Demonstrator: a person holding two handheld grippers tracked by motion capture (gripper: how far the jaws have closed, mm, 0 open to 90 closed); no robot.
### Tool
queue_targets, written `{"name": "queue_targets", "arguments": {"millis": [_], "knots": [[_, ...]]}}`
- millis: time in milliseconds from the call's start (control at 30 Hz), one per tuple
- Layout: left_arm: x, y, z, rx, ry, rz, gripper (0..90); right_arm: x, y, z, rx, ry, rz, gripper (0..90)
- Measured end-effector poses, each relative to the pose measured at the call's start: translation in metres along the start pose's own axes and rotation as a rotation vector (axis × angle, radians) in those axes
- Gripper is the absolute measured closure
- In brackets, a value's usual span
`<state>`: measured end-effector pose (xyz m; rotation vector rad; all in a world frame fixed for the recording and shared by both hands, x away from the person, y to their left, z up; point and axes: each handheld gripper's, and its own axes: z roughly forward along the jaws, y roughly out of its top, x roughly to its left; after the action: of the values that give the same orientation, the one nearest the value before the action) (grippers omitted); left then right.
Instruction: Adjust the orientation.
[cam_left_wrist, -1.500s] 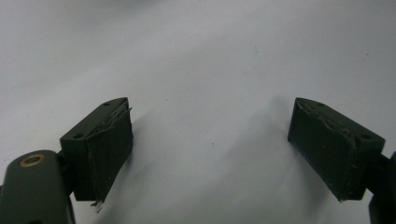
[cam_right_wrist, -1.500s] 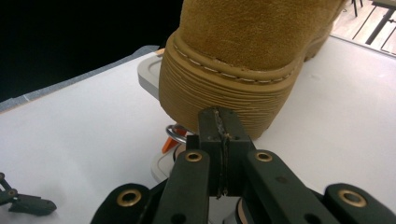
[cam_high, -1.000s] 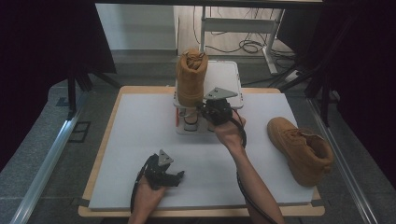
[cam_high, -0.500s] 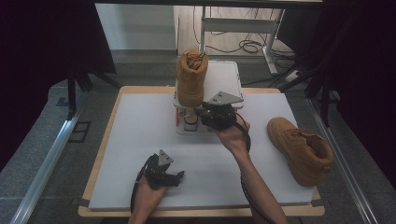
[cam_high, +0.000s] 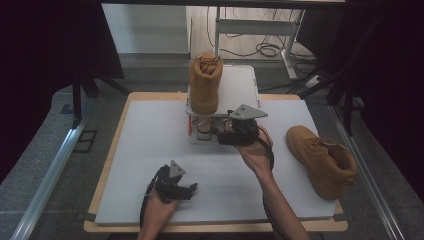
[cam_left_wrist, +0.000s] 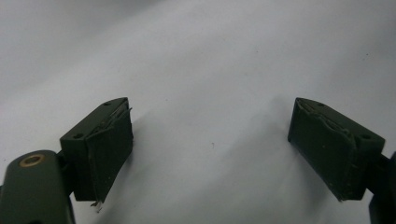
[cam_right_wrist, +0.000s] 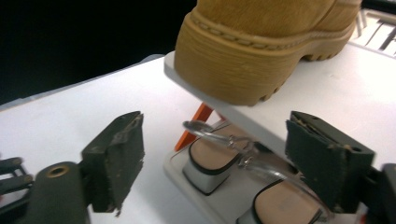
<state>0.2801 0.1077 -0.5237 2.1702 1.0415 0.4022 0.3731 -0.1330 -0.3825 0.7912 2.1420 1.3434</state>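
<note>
A tan boot (cam_high: 205, 82) stands on the white top plate (cam_high: 239, 85) of a small raised stand at the table's far middle. My right gripper (cam_high: 220, 134) sits at the stand's front edge, pointing under the plate. Its jaws have just been opening and now stand open. In the right gripper view, the boot's sole (cam_right_wrist: 266, 42) fills the top, and a clear curved bar (cam_right_wrist: 243, 149) over two beige pads (cam_right_wrist: 210, 156) lies ahead between the jaws, untouched. My left gripper (cam_high: 192, 189) rests open on the white table near the front, with bare surface between its jaws (cam_left_wrist: 210, 149).
A second tan boot (cam_high: 322, 160) lies on its side at the table's right edge. An orange strut (cam_right_wrist: 196, 123) props the stand's plate. The white table top (cam_high: 150, 145) has wooden edges, and dark curtains and cables lie beyond it.
My right hand has shifted slightly right and toward the front of the stand. The left hand has stayed where it was.
</note>
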Motion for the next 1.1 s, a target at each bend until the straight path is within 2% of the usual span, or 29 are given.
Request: {"name": "queue_targets", "arguments": {"millis": [33,100,233,433,633,733,833,967,1100], "knots": [[0.000,0.000,0.000,0.000,0.000,0.000,13.9,0.000,-0.001,0.000,-0.007,0.017,0.013,13.8],[0.000,0.000,0.000,0.000,0.000,0.000,13.9,0.001,-0.003,-0.002,-0.012,0.029,0.025,13.1],[0.000,0.000,0.000,0.000,0.000,0.000,13.9,0.002,-0.005,-0.006,0.003,0.033,0.013,8.0],[0.000,0.000,0.000,-0.001,0.000,-0.003,13.9,0.004,-0.011,-0.016,-0.006,0.040,0.010,0.0],[0.000,0.000,0.000,0.001,0.003,-0.001,13.9,0.004,-0.020,-0.026,0.002,0.055,0.008,0.0],[0.000,0.000,0.000,0.000,0.002,-0.001,13.9,0.005,-0.025,-0.031,-0.001,0.071,0.022,0.0],[0.000,0.000,0.000,0.001,0.002,-0.001,13.9,0.006,-0.030,-0.034,0.021,0.084,0.017,0.0],[0.000,0.000,0.000,-0.001,0.003,-0.003,13.9,0.006,-0.039,-0.037,0.059,0.107,0.041,0.0],[-0.001,0.000,0.000,-0.001,0.003,-0.002,13.9,0.005,-0.048,-0.042,0.075,0.114,0.078,0.0]]}}
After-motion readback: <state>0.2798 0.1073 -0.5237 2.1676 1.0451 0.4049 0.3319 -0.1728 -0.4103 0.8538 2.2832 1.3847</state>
